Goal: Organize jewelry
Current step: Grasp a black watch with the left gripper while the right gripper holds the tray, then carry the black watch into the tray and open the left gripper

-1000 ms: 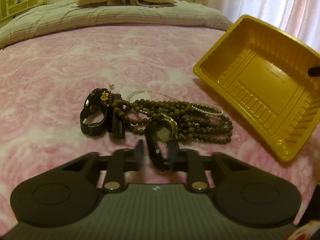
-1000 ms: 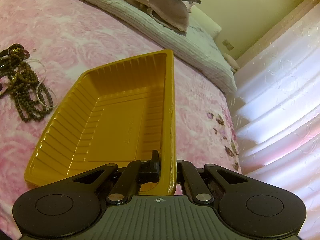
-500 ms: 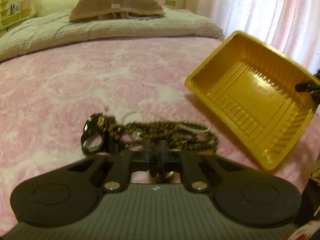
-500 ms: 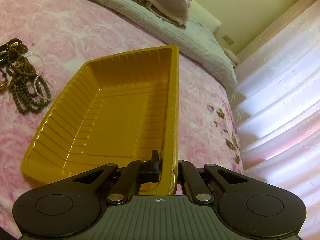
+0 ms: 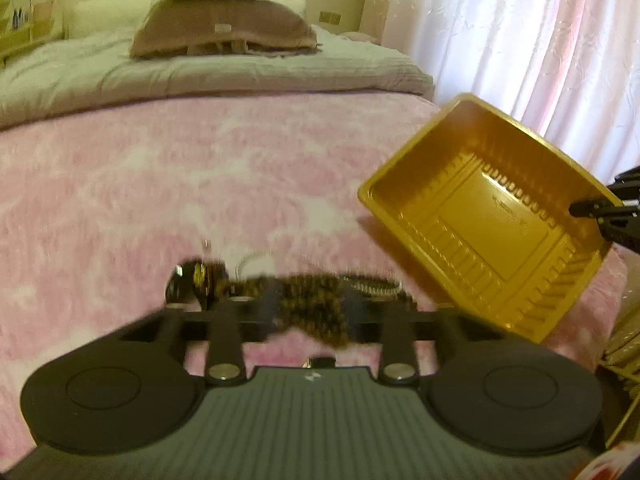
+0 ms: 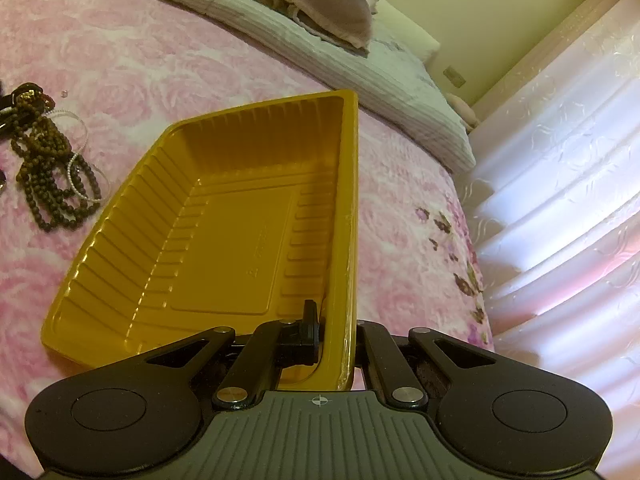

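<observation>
A pile of jewelry lies on the pink bedspread: brown bead strands [image 5: 316, 300], a white pearl bracelet [image 5: 372, 286] and a black watch [image 5: 188, 280]; the beads [image 6: 52, 176] also show in the right wrist view. My left gripper [image 5: 310, 312] is open, its blurred fingers standing either side of the bead strands. My right gripper [image 6: 332, 320] is shut on the rim of the yellow plastic tray [image 6: 224, 216] and holds it tilted, the tray's far edge near the bed. The tray [image 5: 492, 224] shows at right in the left wrist view.
Stacked pillows [image 5: 224, 24] and a grey quilt [image 5: 200, 76] lie at the head of the bed. White curtains [image 6: 560, 160] hang along the right side. A shelf [image 5: 24, 28] stands at far left.
My left gripper was shut on the gold-faced watch, lifted, and now stands open and blurred around the beads. The tray has tipped up a little more.
</observation>
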